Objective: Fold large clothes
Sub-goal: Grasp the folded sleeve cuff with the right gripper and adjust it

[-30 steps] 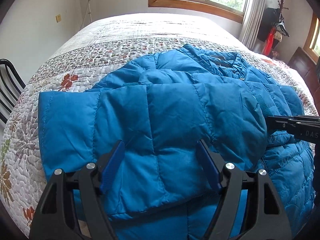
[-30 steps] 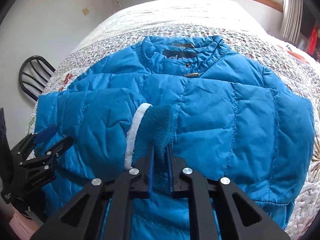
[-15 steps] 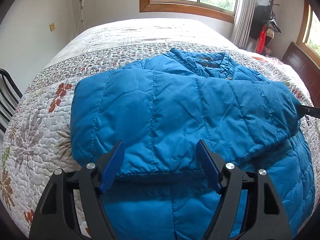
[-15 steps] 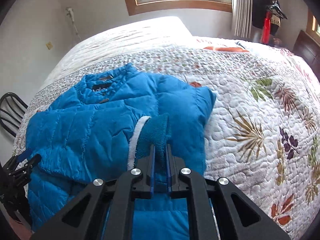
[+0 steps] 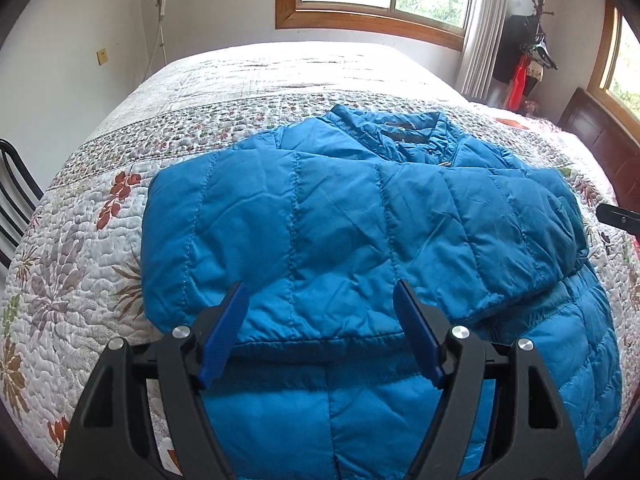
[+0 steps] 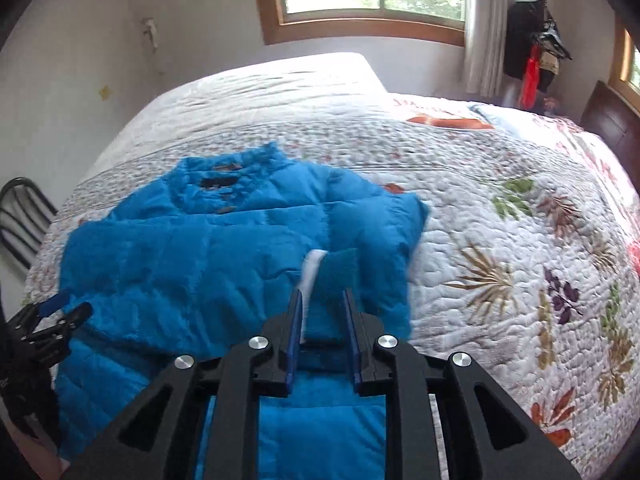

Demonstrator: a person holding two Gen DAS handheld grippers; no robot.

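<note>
Now at sleeve-fold step. My right tool (image 6: 321, 318) opening, jaws parting off teal cuff (image 6: 334, 276) between them, no longer pinching. My left tool (image 5: 320, 330) gaping wide over jacket hem, holding nothing. Blue puffer jacket (image 5: 340, 220) lies near bed's (image 5: 80, 264) front edge, collar toward far side, sleeve laid across chest. Next, I judge: clear right tool, grab hem, fold toward collar.
</note>
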